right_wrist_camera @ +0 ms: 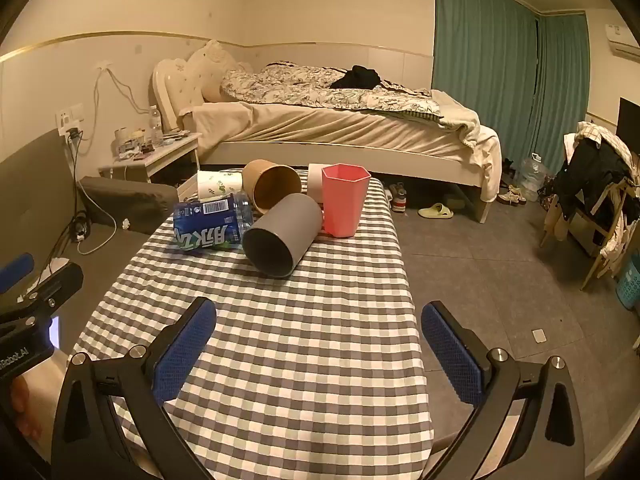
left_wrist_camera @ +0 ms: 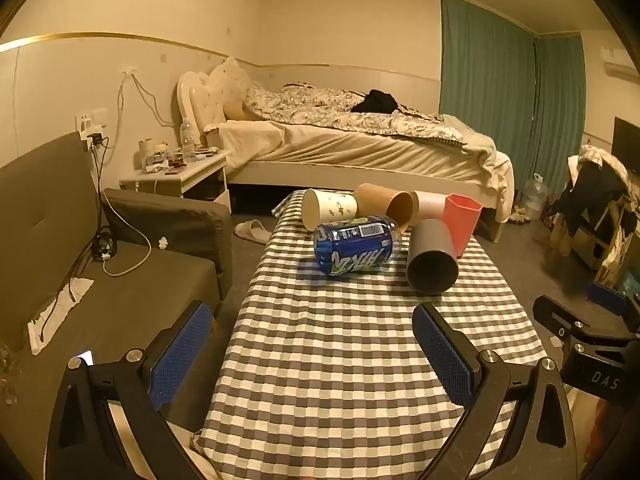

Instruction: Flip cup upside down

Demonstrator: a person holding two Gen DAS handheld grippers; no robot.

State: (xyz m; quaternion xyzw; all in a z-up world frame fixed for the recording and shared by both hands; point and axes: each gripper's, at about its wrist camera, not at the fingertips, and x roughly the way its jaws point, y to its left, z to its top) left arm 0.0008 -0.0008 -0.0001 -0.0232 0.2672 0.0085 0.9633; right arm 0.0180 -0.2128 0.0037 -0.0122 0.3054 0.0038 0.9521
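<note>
Right wrist view shows us both tools waiting over the near end of the checked table (right_wrist_camera: 280, 360), well apart from the cups. Our right gripper (right_wrist_camera: 320, 354) has its fingers spread wide and empty, and our left gripper (left_wrist_camera: 312, 356) too. Only the pink cup (right_wrist_camera: 344, 200) stands upright, mouth up, touching the lying grey cup (right_wrist_camera: 280, 236), so we judge it is the one to flip

Left gripper (left_wrist_camera: 312, 332): black angular frame, silver round screws, two fingers faced with blue dimpled pads (left_wrist_camera: 182, 350). Right gripper (right_wrist_camera: 318, 330): same black frame, silver screws, blue textured pads (right_wrist_camera: 450, 354); white "DAS" lettering on its body seen from the left wrist view.
</note>
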